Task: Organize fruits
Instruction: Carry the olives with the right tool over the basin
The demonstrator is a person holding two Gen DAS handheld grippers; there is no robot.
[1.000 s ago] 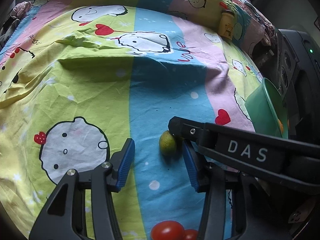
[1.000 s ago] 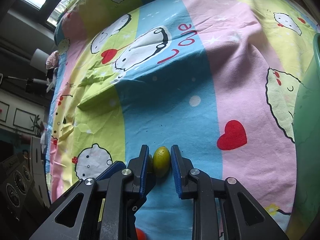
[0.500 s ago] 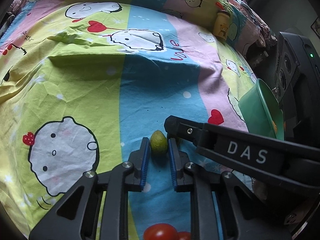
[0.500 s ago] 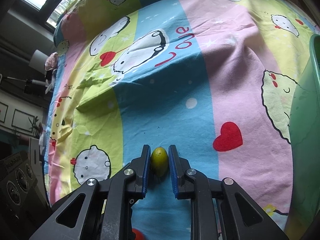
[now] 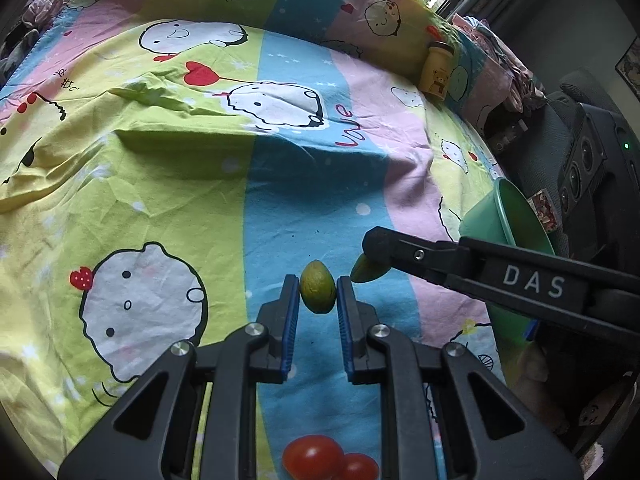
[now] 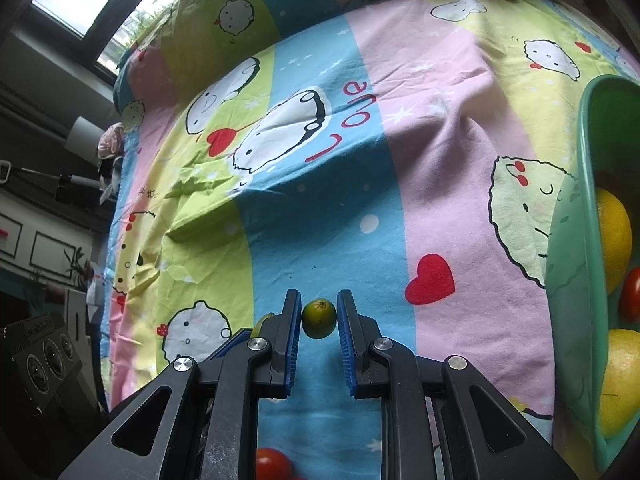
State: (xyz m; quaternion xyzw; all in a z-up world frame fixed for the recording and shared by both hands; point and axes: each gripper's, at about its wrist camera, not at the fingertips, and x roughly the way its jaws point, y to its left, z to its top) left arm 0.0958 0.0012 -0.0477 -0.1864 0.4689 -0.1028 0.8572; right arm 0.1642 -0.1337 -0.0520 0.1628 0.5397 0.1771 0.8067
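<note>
Green bowl (image 6: 582, 264) sits at the right edge of the cartoon bedsheet (image 5: 160, 184), w/ yellow fruits (image 6: 614, 236) and a red one inside. Left of the bowl, over the blue stripe, both grippers work side by side. Left gripper (image 5: 318, 294) is clamped on a small green-yellow fruit (image 5: 317, 292); right gripper (image 6: 319, 318) is pinched on a second small fruit (image 6: 319, 318), nearer the bowl. In the left view the right gripper's arm, marked "DAS", crosses in front of the bowl and hides most of it. Two red tomatoes (image 5: 320, 458) lie on the sheet left of the bowl, below the grippers. Sheet print reads "Love" farther up the stripe. A yellow bear jar (image 5: 437, 69) stands at the bed's far edge, well beyond the bowl. A black speaker unit (image 5: 592, 168) sits just past the bowl, off the bed. Sheet left of the bowl is otherwise open, rumpled in folds.
</note>
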